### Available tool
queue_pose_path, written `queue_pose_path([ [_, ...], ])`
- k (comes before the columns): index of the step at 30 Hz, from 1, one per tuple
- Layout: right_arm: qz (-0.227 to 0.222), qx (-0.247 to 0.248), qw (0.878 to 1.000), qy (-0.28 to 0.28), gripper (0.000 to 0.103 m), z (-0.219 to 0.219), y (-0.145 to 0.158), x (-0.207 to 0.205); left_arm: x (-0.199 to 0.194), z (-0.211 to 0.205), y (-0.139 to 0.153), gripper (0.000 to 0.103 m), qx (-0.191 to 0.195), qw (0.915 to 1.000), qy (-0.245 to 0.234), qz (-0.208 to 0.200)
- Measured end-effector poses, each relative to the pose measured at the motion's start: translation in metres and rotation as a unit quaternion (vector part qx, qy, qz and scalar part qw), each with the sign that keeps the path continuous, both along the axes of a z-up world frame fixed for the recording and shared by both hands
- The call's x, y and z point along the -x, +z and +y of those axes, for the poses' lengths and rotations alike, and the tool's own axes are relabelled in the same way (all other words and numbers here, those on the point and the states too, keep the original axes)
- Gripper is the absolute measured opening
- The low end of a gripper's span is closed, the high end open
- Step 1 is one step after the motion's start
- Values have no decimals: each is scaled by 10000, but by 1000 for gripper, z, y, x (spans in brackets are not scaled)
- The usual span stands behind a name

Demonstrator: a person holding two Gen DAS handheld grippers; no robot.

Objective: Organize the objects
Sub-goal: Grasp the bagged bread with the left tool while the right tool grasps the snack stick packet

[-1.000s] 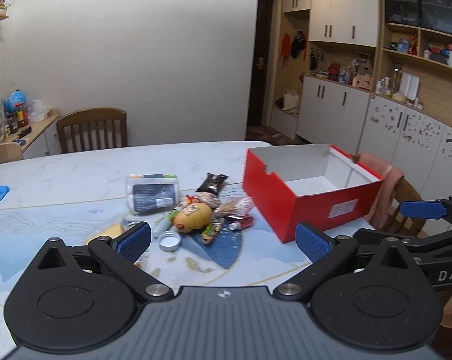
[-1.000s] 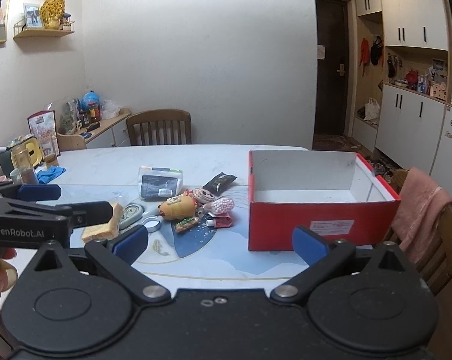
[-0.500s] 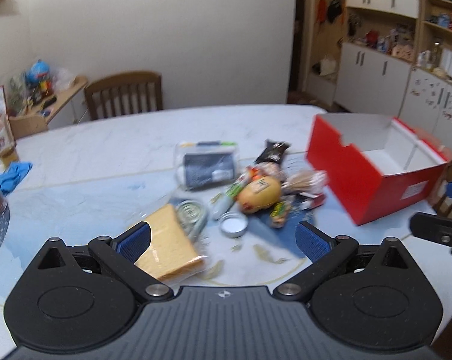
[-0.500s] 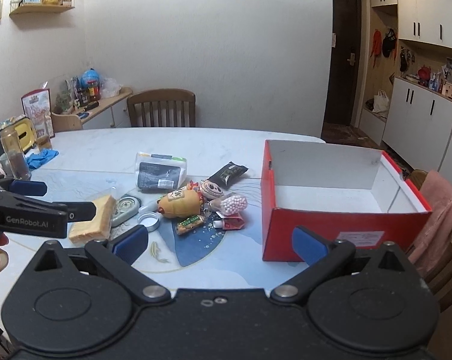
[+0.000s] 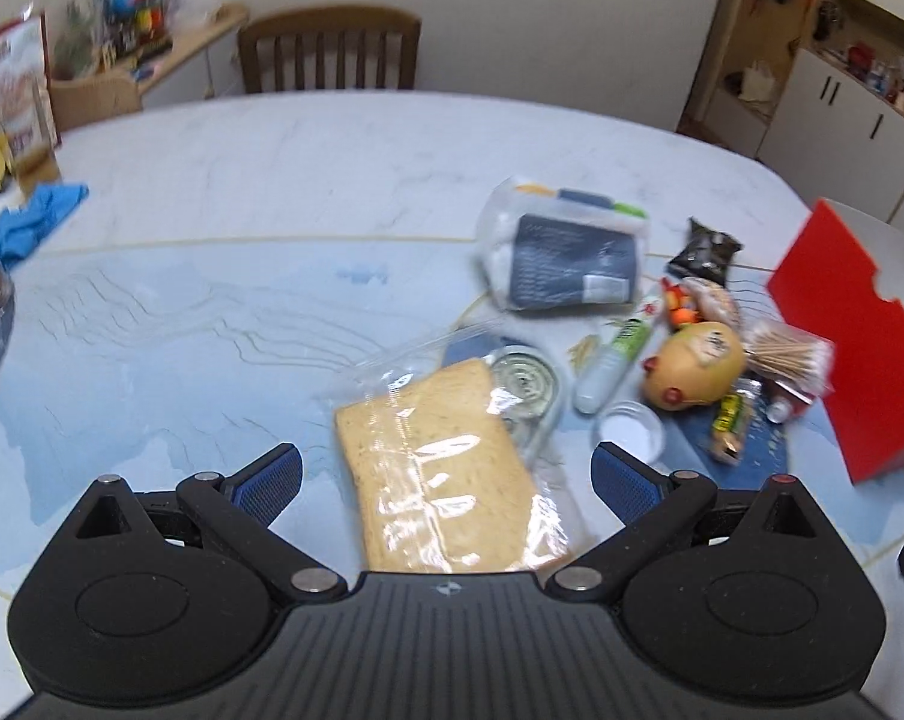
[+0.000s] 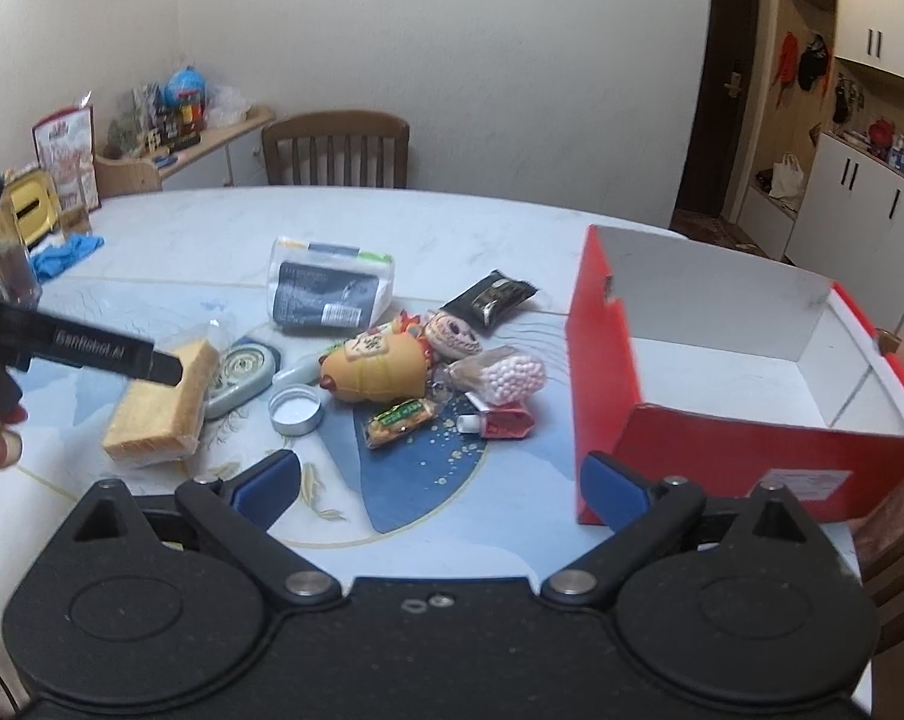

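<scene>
A heap of small items lies on the table: bagged bread, a round tin, a white lid, a yellow plush toy, a dark pouch in a clear bag, snack packets. My left gripper is open, its jaws on either side of the bread, over it. An open red box stands at the right, empty. My right gripper is open and empty, above the table's near edge, short of the heap. The left gripper also shows in the right wrist view over the bread.
A wooden chair stands at the table's far side. A blue cloth and a glass sit at the left. A side shelf with clutter is behind. Another chair with pink cloth is right of the box.
My left gripper has swung left and down from facing the red box to sit over the bagged bread. My right gripper has moved a little closer to the heap.
</scene>
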State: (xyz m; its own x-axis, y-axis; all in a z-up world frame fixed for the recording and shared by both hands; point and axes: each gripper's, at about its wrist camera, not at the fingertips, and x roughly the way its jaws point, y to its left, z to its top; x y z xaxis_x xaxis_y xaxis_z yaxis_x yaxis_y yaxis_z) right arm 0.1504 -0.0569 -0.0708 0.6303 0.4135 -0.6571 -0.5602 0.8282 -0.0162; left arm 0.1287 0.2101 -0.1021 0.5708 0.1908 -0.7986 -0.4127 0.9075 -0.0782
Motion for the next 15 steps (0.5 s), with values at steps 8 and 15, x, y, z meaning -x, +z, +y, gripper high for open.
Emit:
queue_pose_path([
  [8,196,270,9994,25,96,34,-28,-26,-20,13,-25,103,247,9991,-76,330],
  [15,624,256,9975,-194,87,61,-51,-58,-26,19,-37,103,428,9980,-233,415],
])
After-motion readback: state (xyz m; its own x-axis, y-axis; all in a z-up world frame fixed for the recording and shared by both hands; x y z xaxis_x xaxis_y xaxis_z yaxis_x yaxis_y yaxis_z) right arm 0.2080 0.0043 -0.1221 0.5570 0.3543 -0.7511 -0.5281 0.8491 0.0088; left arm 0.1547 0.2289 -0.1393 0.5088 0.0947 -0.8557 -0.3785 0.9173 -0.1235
